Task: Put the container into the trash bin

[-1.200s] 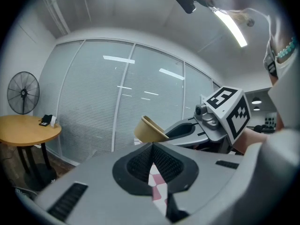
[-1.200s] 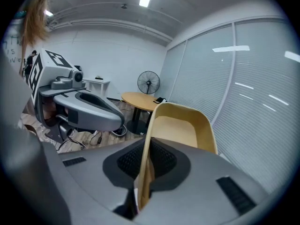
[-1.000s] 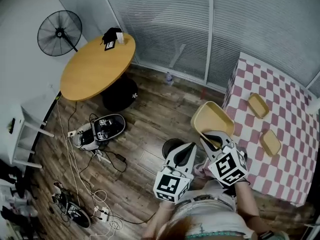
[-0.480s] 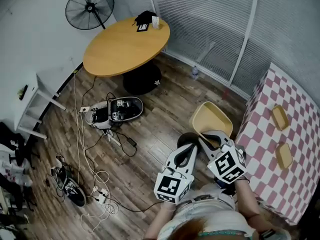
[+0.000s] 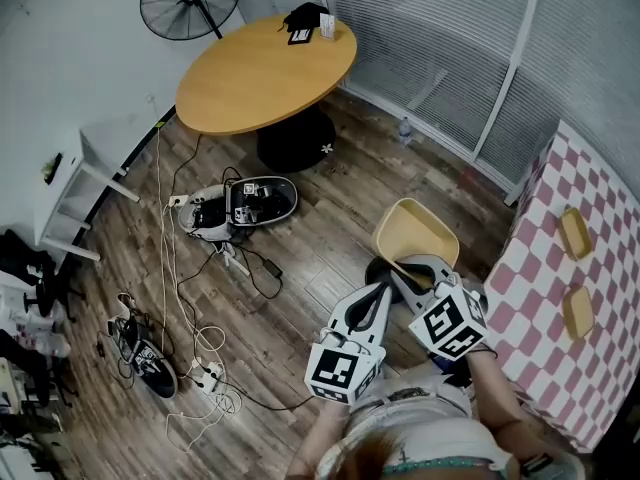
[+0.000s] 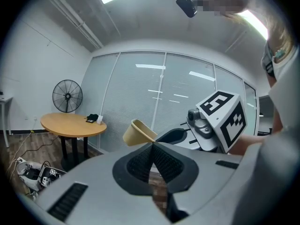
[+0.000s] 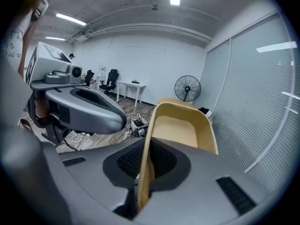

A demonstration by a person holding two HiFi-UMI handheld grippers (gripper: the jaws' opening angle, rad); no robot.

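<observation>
A shallow tan container (image 5: 418,232) hangs tilted above the wood floor in the head view. My right gripper (image 5: 405,270) is shut on its near rim. In the right gripper view that rim (image 7: 144,172) stands on edge between the pads, and the container (image 7: 180,128) opens to the right. My left gripper (image 5: 378,293) is just to its left, shut with nothing in it; its jaws meet at a point in the left gripper view (image 6: 152,145). A black round trash bin (image 5: 377,267) shows under both grippers, mostly hidden by them.
A checkered table (image 5: 545,268) at the right carries two more tan containers (image 5: 575,233) (image 5: 578,311). A round wooden table (image 5: 265,73) and a fan (image 5: 190,0) stand at the back. A dark device (image 5: 250,202), cables (image 5: 195,353) and shoes (image 5: 150,363) lie on the floor at the left.
The view has swung left, so the checkered table has slid towards the right edge. Both grippers and the held container have moved away from it, over the floor and the bin.
</observation>
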